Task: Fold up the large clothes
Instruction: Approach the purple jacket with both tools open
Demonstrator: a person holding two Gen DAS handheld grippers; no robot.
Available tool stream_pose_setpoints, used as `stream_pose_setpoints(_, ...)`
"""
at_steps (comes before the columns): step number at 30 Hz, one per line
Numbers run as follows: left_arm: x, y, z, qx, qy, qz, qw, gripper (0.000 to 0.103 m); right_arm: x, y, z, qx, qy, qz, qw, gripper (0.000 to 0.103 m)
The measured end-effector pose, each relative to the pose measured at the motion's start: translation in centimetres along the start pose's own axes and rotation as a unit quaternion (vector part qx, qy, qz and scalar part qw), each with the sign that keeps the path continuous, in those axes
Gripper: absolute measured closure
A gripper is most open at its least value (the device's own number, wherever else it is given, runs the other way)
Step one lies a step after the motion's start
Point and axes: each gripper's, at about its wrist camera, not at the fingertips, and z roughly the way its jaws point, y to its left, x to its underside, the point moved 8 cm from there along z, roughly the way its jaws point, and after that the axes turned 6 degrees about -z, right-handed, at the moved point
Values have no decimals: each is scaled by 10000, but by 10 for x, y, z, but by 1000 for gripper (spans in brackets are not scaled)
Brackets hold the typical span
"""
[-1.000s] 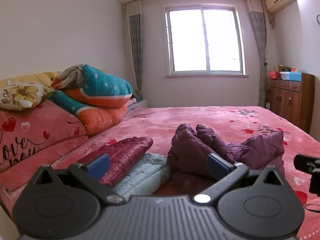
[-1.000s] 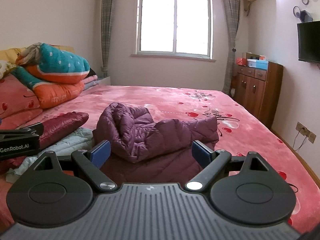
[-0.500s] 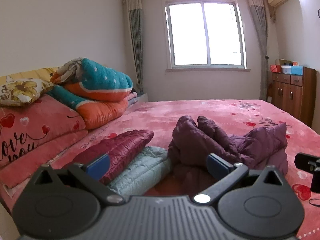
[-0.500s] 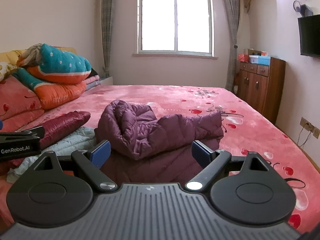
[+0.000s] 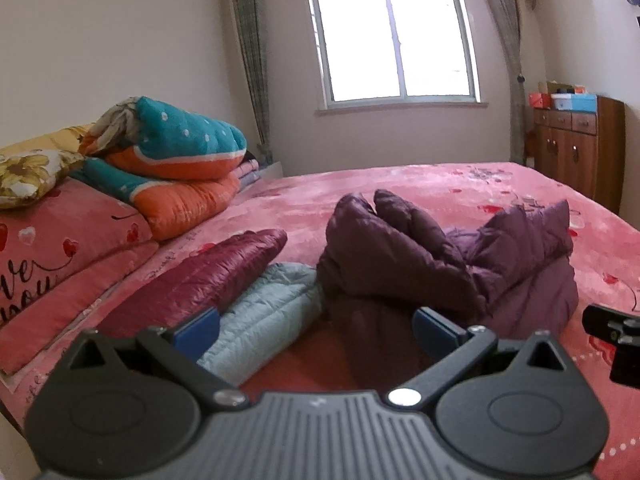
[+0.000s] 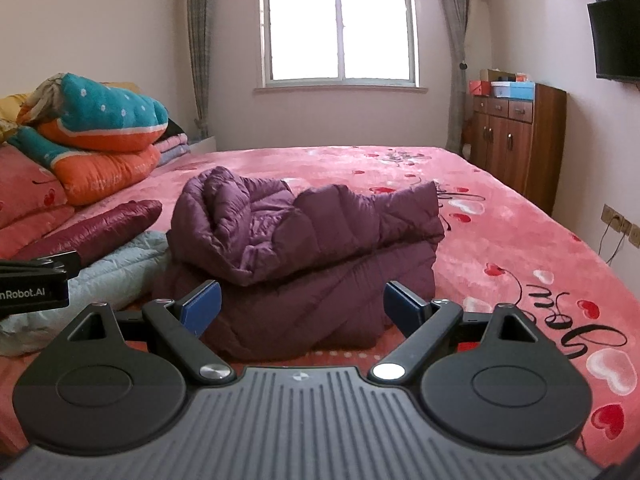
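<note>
Folding looks partly done: the purple down jacket (image 6: 304, 264) lies bunched on the pink bed (image 6: 520, 240) straight ahead of the right claw (image 6: 302, 304), whose blue pads stand wide apart and released, gripping nothing. The left claw (image 5: 316, 330) is likewise spread and empty, with the same jacket (image 5: 420, 264) ahead and to its right, and a pale blue quilted garment (image 5: 260, 320) just beyond its left pad, lying against a maroon jacket (image 5: 208, 276). My judgement is that the step in hand is to take hold of the loose upper layer, which sits rumpled on a flatter lower layer. To do that well, each claw should go forward low and bite a single edge of the top layer, one near each end, not the whole stack. Puffy fabric probably slips, so take a deep bite before lifting, and keep the left claw off the pale blue garment beside it.
</note>
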Motion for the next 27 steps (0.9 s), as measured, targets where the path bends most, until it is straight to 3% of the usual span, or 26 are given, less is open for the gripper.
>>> stream_pose_setpoints(9, 15, -27, 19, 285, 71, 167, 9994, 1, 27, -26, 24, -110, 35, 358, 9993, 0)
stream_pose_setpoints(13, 18, -49, 26, 506, -3, 431, 9978, 1, 44, -43, 37, 47, 147, 514, 9986, 0)
stream_pose_setpoints(20, 15, -90, 46, 1056, -24, 613, 9925, 1, 71, -80, 55, 437, 341, 805, 9952, 0)
stream_pose_setpoints(27, -5, -149, 70, 1783, -135, 819, 9805, 1, 84, -106, 70, 540, 400, 1193, 9906, 0)
